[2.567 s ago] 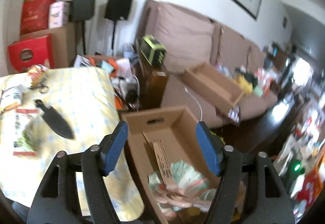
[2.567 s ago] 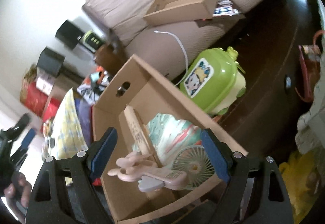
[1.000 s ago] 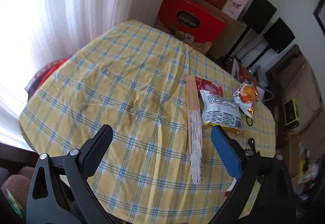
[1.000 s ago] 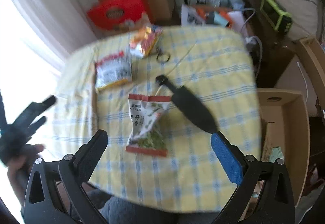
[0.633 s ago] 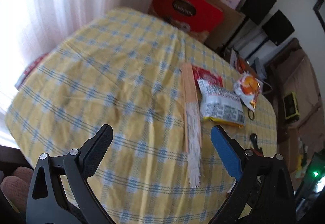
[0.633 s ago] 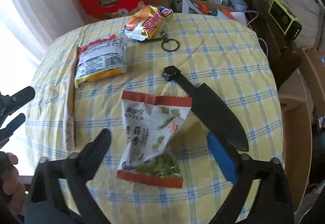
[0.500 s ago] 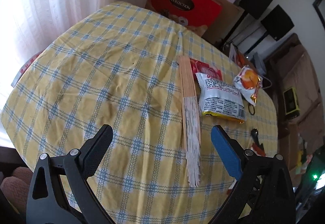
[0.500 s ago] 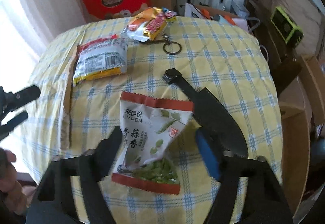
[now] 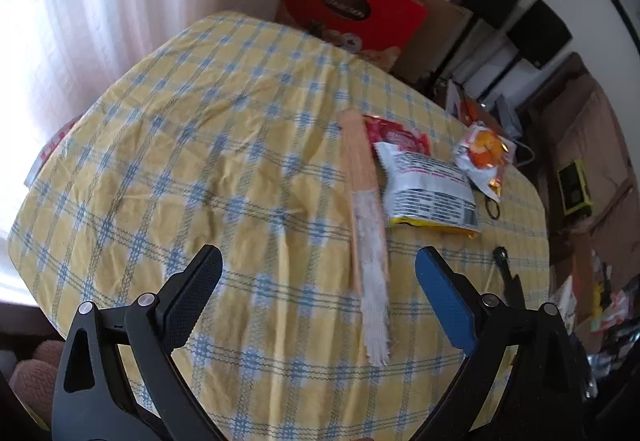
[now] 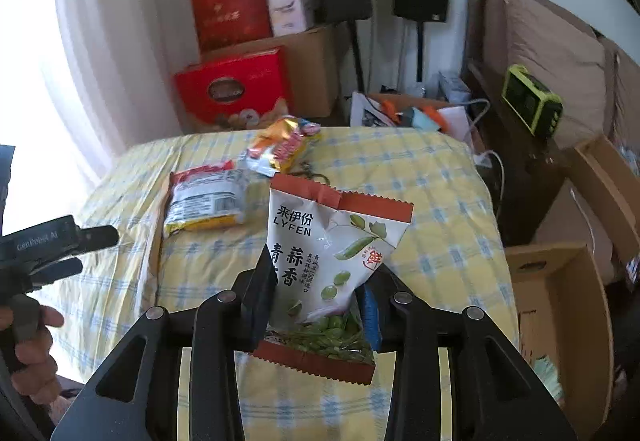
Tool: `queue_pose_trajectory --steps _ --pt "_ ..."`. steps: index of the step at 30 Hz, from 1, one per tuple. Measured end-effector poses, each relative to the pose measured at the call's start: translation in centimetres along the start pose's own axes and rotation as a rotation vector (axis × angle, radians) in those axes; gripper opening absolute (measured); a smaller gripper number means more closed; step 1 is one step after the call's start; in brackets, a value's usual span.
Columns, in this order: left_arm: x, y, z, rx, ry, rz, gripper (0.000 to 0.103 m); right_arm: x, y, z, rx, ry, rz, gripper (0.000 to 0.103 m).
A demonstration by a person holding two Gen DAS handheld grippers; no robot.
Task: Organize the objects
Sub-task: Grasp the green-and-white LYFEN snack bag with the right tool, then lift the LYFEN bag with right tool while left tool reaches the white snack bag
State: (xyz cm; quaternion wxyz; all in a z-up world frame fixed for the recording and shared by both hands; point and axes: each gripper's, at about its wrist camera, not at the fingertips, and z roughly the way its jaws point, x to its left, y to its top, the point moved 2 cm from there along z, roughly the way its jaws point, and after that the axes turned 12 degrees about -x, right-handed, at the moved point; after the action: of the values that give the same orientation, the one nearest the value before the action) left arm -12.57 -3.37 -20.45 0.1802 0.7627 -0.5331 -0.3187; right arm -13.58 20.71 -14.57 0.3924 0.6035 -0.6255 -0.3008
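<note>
Pea snack bag (image 10: 332, 261) lifted off table, right claw (image 10: 320, 297) closing on it

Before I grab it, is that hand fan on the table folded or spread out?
Folded. The hand fan lies flat on the checked tablecloth as one narrow closed strip beside the white snack packet.

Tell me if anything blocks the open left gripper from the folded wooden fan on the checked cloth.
Nothing visible does. The folded wooden fan lies flat between the left gripper's spread jaws, with only bare yellow checked cloth before it. The white noodle packet lies alongside, right of it.
</note>
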Motion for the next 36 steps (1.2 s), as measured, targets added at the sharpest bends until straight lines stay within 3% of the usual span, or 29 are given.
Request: queue_pose_trajectory --steps 7,11,16,21,28,36 --pt "-5.9 -1.8 0.2 0.029 -0.074 0.161 0.097 -2.4 -1.6 0.2 0.009 -0.001 0.101 0.038" --pt "-8.7 -2.7 0.2 0.009 -0.071 0.234 0.097 -3.0 -1.7 -0.2 -0.015 -0.019 0.108 0.038" --pt "-10.8 -2.5 0.4 -0.035 -0.055 0.26 0.097 -4.1 -1.8 -0.2 -0.021 -0.048 0.115 0.038" --pt "-12.5 -1.0 2.8 -0.105 0.007 0.309 0.099 -5.8 -1.9 -0.3 -0.017 -0.063 0.175 0.039" --pt "-13.3 -0.7 6.9 -0.093 0.0 0.294 0.1 -7.0 -2.1 -0.1 0.0 -0.082 0.22 0.039" --pt "-13.1 -0.4 8.0 -0.157 0.025 0.313 0.102 -7.1 -2.2 0.2 0.011 -0.087 0.226 0.039"
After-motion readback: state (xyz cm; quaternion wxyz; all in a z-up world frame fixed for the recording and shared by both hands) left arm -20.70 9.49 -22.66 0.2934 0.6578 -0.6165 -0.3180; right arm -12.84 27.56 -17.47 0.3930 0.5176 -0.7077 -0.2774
